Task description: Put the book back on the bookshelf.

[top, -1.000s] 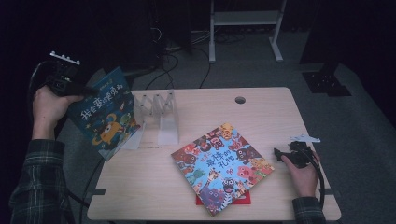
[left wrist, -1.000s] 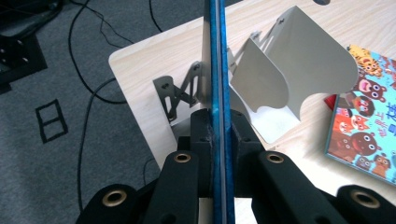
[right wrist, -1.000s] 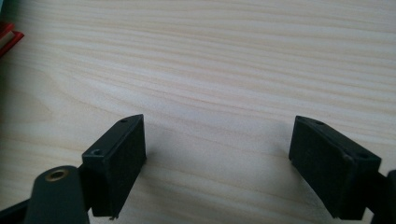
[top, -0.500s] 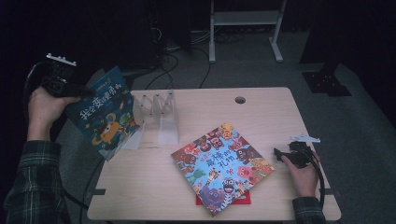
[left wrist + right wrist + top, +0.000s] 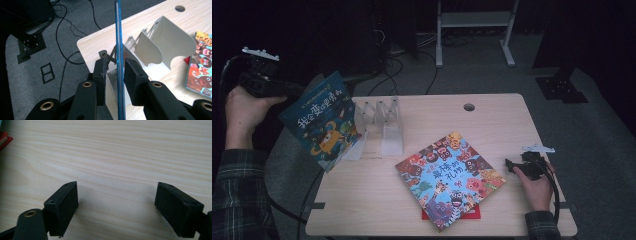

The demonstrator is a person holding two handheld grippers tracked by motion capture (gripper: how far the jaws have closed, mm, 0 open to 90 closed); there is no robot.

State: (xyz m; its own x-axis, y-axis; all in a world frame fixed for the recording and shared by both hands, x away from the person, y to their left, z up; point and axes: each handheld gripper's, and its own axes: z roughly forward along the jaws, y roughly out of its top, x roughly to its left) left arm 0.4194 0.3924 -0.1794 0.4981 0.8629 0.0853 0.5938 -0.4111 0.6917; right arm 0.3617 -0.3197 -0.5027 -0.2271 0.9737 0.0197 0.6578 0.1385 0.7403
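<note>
Left claw [image 5: 287, 90] sits off the left edge of the counter [image 5: 492, 120], out over the floor, with the blue book [image 5: 319, 122] between its jaws. In the left gripper view the book shows edge-on as a thin blue line [image 5: 119, 62] running straight up between the two black pads. The jaws have just been opening. A clear gap stands beside the left pad [image 5: 101, 75]; the right pad lies close against the book's edge, and I cannot tell whether it presses. The grip reads as loosened, not clamped.

The blue book stands tilted, its cover facing the high camera. Its lower right corner sits at the left end of the white book rack [image 5: 382, 122], by the rack's outermost divider. Seen along the left claw, the rack [image 5: 160, 47] lies just past the book, dividers upright and fanned.

The picture book [image 5: 449, 177] lies flat on the counter, right of and nearer than the rack and well apart from it, over a red item [image 5: 452, 215] that peeks out along its near edge.

Right claw [image 5: 511, 164] rests low at the counter's right side, far from the rack, just beside the picture book's right corner. Its jaws stand wide apart over bare wood [image 5: 115, 165], nothing between them.
</note>
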